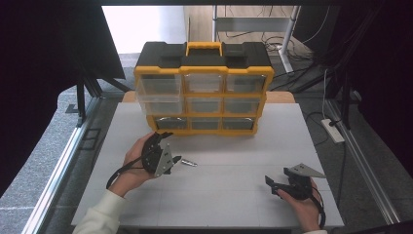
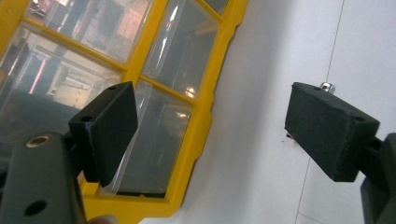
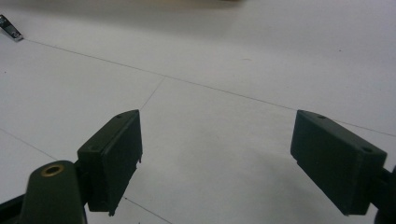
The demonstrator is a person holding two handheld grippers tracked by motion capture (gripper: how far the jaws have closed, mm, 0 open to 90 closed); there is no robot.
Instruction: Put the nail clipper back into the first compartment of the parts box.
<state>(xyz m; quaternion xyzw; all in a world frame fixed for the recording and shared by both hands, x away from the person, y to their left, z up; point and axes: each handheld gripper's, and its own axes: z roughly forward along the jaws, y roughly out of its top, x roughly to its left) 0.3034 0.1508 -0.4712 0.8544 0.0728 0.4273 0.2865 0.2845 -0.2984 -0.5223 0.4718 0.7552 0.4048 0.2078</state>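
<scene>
The left tool (image 1: pixel 171 157) hangs just in front of the yellow drawer cabinet (image 1: pixel 203 87), jaws spread wide with nothing between them, and a small metal bolt (image 1: pixel 189 163) lies on the white tabletop (image 1: pixel 234 195) just beside its tip. In the left gripper view the bolt's head (image 2: pixel 327 87) peeks over the far jaw, outside the gap, so closing now would likely catch nothing or nudge it away. The bolt is thin and round; a skewed pinch could make it roll. The right tool (image 1: pixel 273 184) rests wide and empty, well apart.
</scene>
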